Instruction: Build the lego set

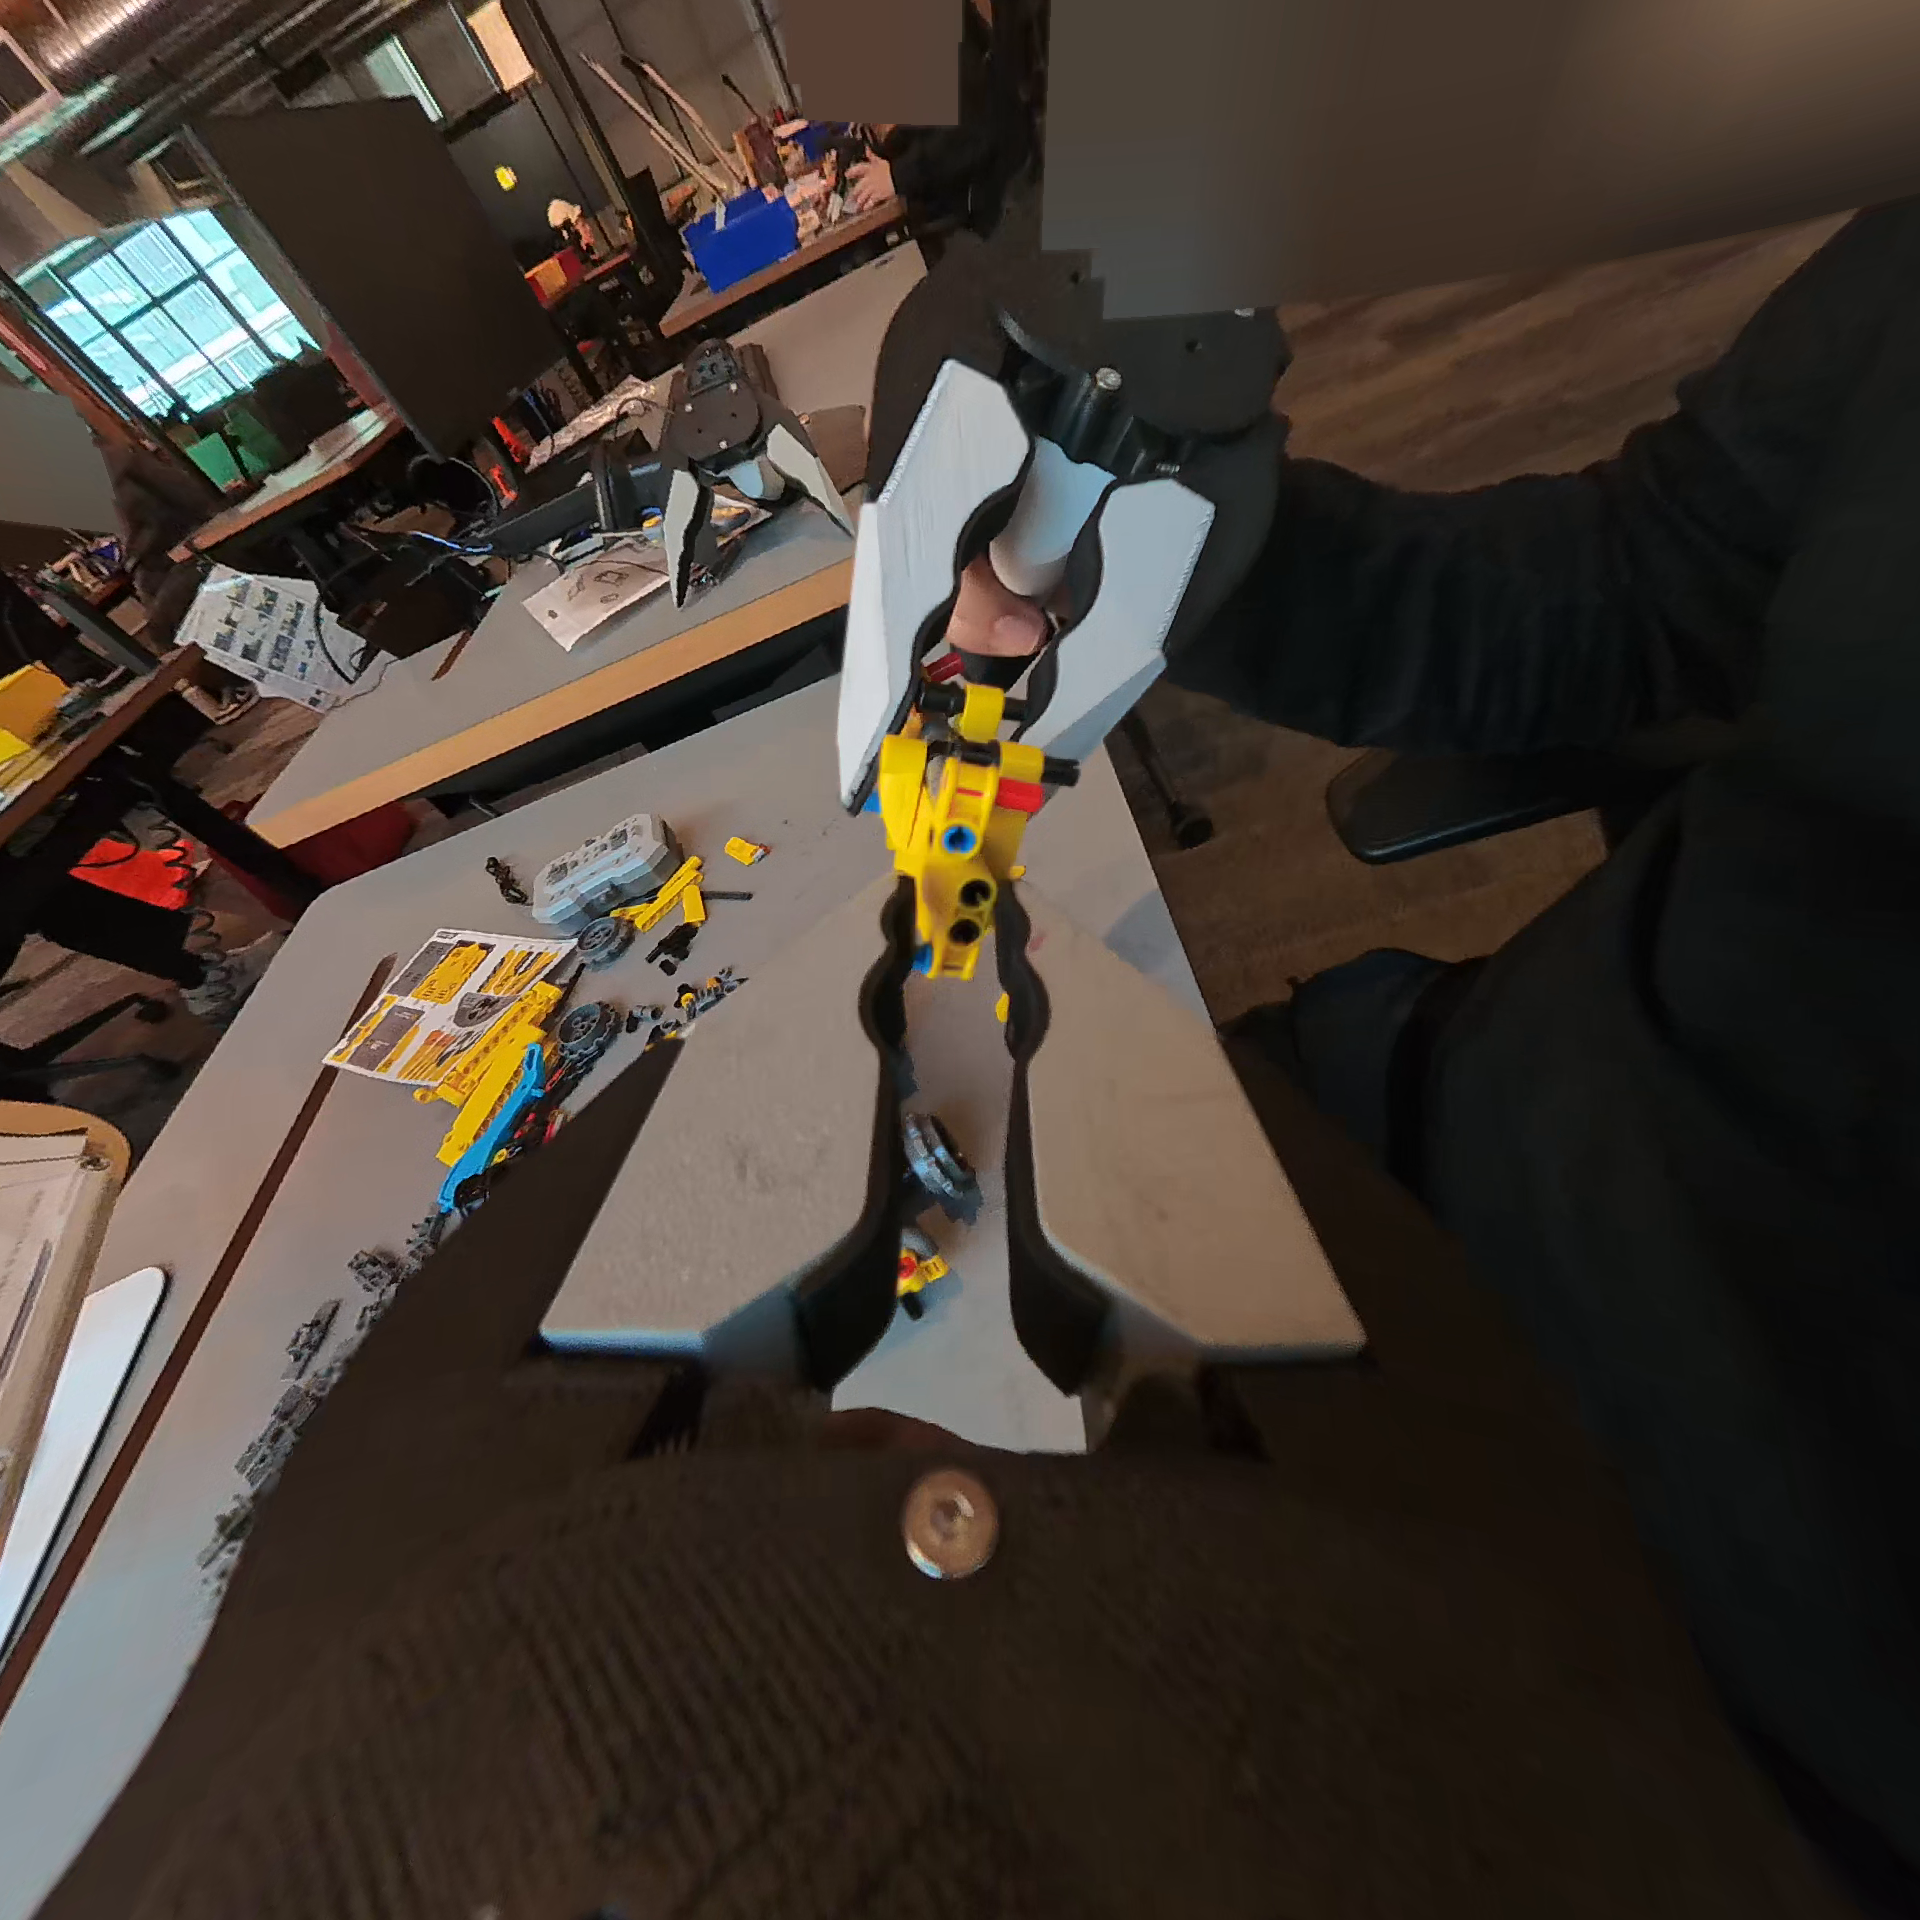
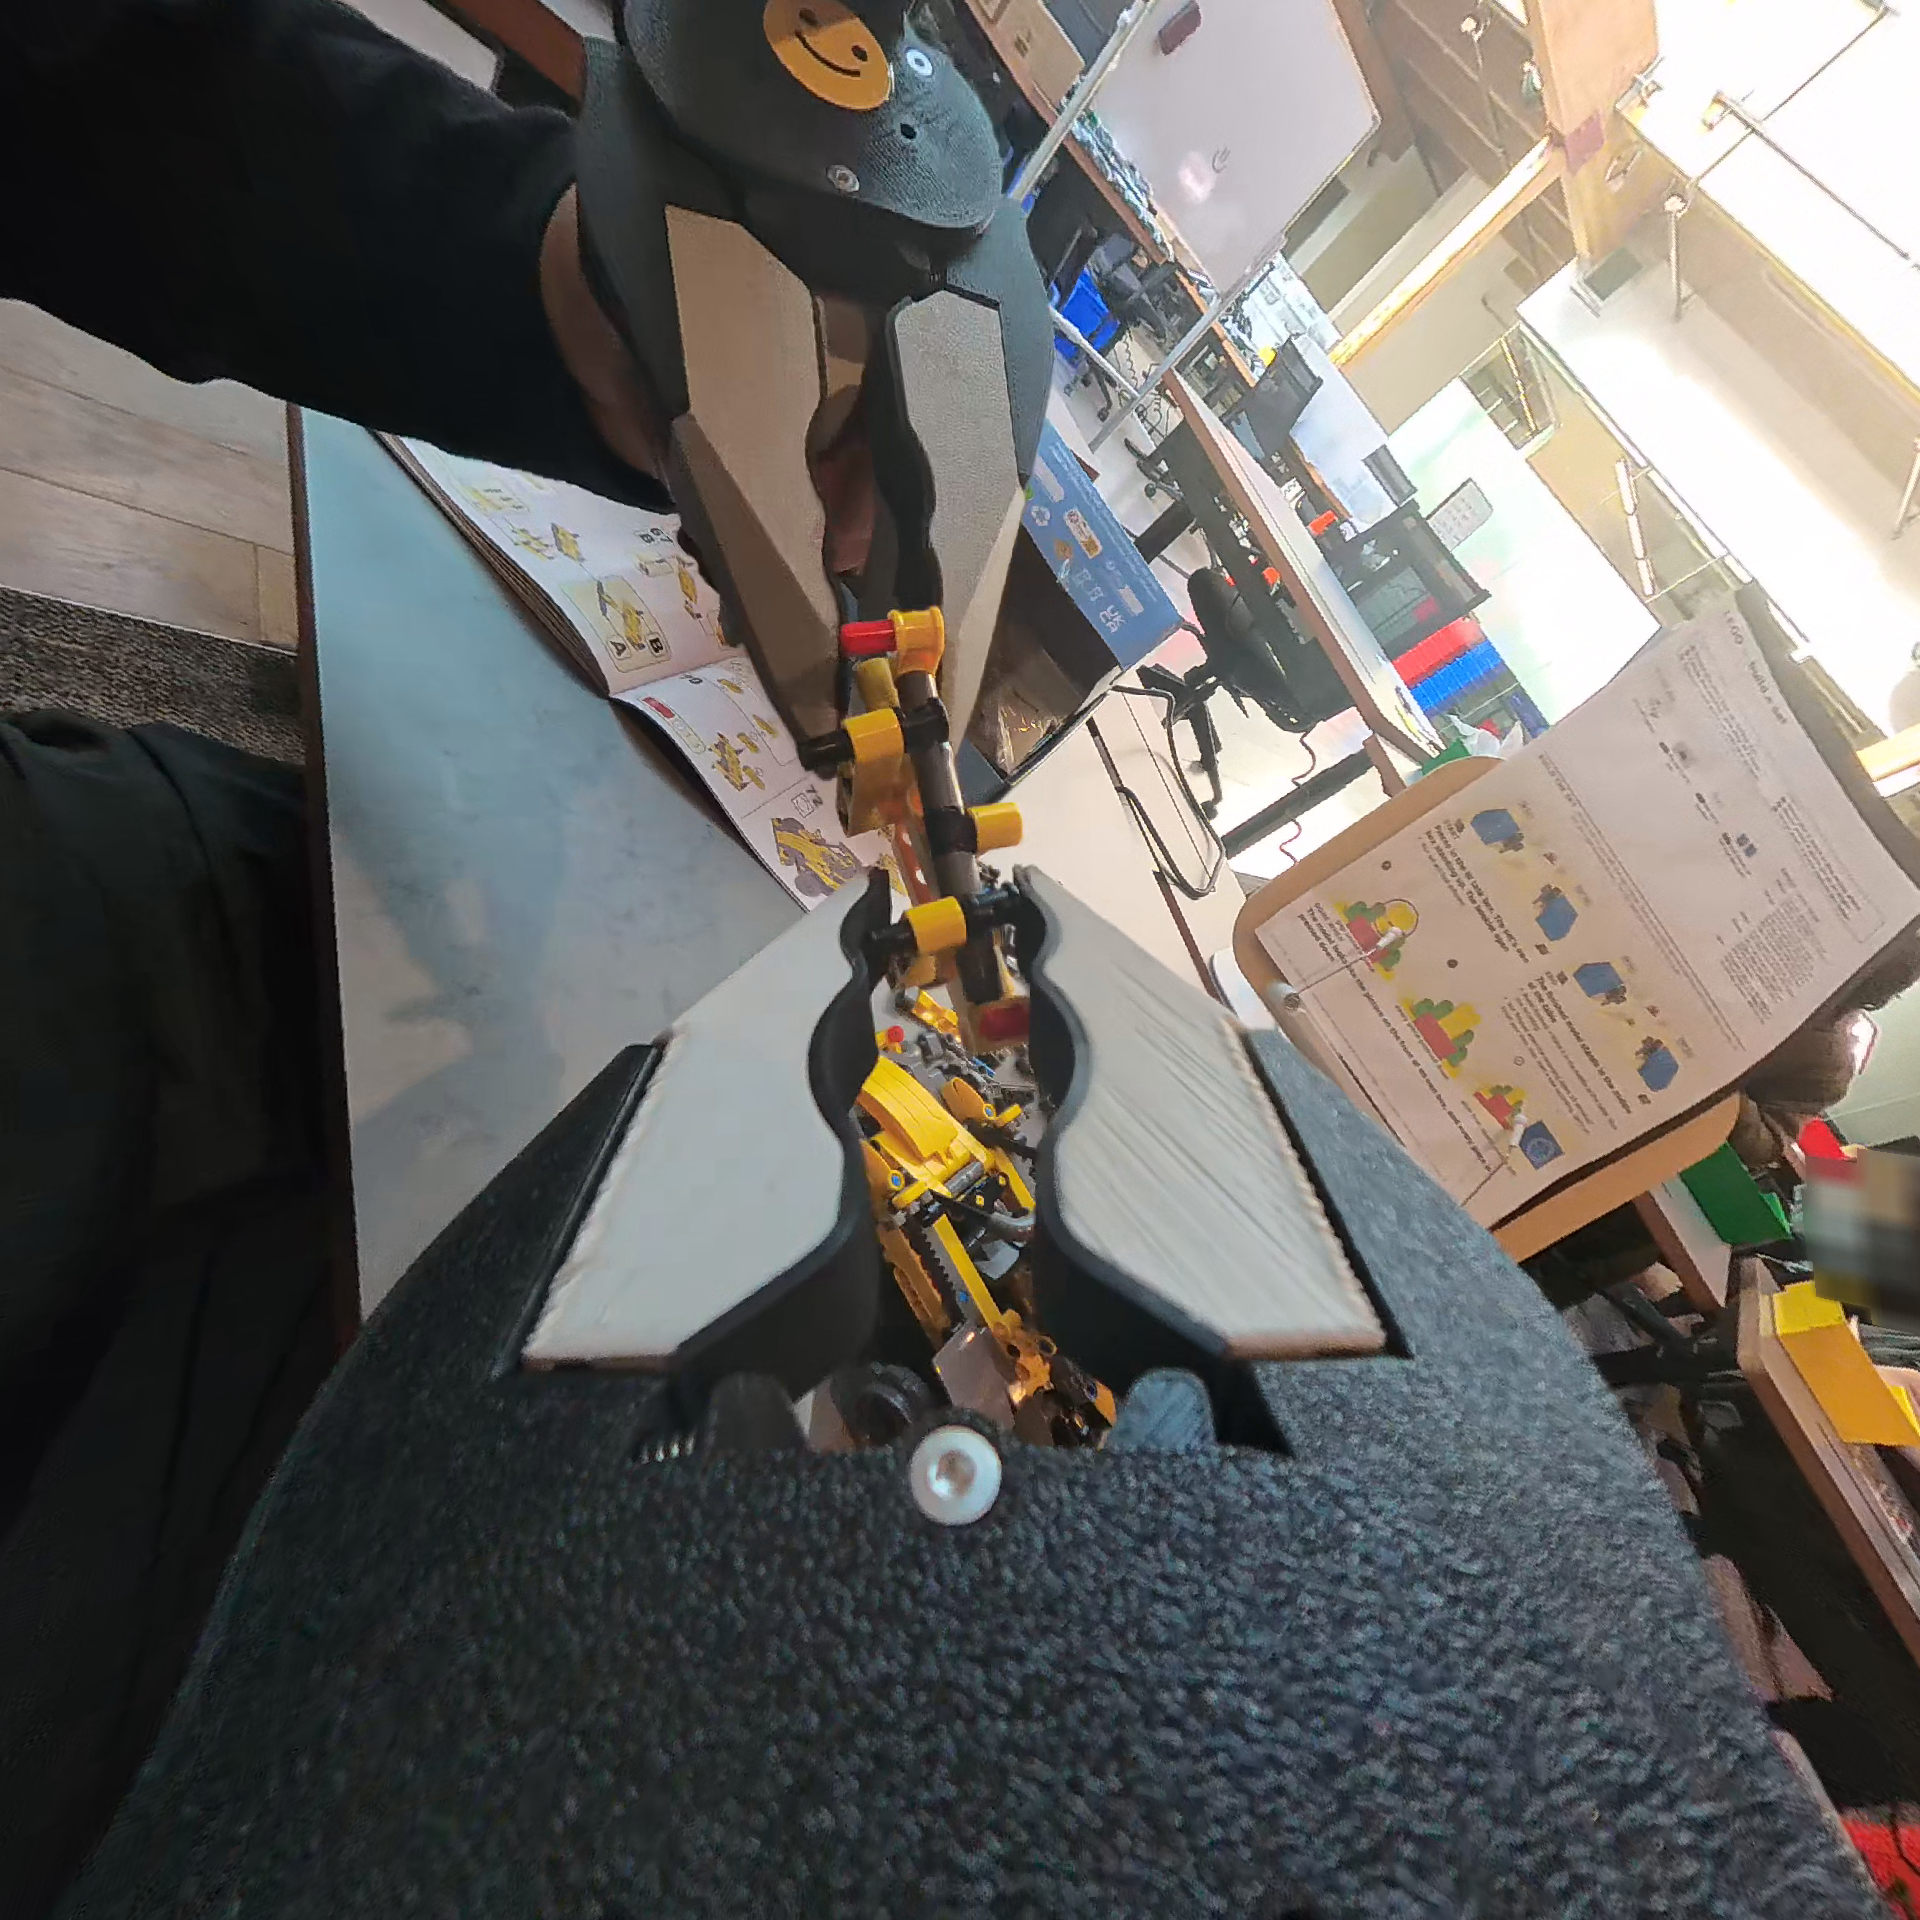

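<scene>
I am working in an open workshop or maker lab, not a home. My own grey desk (image 1: 249,1195) at the lower left of the left view is strewn with loose building-toy parts (image 1: 582,997) and an instruction sheet (image 1: 447,997). Behind it, toward the upper left, more long desks (image 1: 499,696) carry cables, papers and a spare gripper (image 1: 727,468), with blue storage bins (image 1: 743,244) farther back and a large gridded window (image 1: 166,312). At the upper right of the right view I see office chairs (image 2: 1236,623), a whiteboard (image 2: 1236,135), exposed wooden ceiling beams (image 2: 1590,125) and stacked red and blue bins (image 2: 1455,665).
</scene>
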Available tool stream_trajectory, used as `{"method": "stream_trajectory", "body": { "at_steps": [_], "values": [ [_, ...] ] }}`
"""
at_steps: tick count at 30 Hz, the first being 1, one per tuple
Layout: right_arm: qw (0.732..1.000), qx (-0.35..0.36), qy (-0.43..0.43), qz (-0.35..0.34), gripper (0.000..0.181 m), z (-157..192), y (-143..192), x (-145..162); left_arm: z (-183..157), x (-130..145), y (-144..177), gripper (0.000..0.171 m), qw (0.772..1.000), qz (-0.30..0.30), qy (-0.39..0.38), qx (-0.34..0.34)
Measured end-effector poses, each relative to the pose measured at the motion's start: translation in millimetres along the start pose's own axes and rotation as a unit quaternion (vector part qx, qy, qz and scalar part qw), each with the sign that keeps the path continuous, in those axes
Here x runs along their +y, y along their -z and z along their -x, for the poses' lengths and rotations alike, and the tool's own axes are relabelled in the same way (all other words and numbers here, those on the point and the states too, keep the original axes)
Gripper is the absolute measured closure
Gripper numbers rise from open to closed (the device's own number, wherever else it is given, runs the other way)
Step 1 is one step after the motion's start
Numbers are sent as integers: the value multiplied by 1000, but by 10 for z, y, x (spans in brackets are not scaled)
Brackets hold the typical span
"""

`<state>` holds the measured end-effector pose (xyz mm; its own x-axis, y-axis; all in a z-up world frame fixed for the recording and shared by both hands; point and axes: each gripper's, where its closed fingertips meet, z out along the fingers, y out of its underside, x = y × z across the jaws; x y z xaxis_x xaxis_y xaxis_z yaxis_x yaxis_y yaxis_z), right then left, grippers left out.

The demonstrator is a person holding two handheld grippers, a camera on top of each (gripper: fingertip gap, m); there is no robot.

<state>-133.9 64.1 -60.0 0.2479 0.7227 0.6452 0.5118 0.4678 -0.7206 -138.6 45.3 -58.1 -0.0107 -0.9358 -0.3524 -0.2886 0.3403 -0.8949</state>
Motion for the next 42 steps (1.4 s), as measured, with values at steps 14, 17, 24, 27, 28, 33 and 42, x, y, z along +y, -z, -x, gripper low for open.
{"method": "stream_trajectory", "body": {
  "at_steps": [14, 17, 24, 27, 28, 33, 42],
  "values": [
    [998, -25, -43, -34, 156, -27, 87, -33, 78, -39, -1, 167, 1000, -15, 11, -17],
    [998, -24, -53, -33, 155, -64, 82, 27, 123, 1, -43, 167, 999, -24, 28, -26],
    [991, 23, -90, -101, 143, -376, 360, -166, 392, -443, 191, 168, 995, -54, -38, -71],
    [984, 25, -108, -140, 145, -469, 471, -296, 366, -842, 293, 168, 977, -29, -181, -106],
    [982, 31, -111, -147, 146, -505, 498, -322, 339, -954, 312, 168, 966, -17, -230, -117],
    [982, 67, -63, -164, 144, -606, 666, -549, 140, -1211, 324, 167, 900, 50, -404, -156],
    [975, 68, 133, -163, 163, -298, 1026, -1014, -283, -1234, 320, 168, 881, 35, -443, -160]
  ]
}}
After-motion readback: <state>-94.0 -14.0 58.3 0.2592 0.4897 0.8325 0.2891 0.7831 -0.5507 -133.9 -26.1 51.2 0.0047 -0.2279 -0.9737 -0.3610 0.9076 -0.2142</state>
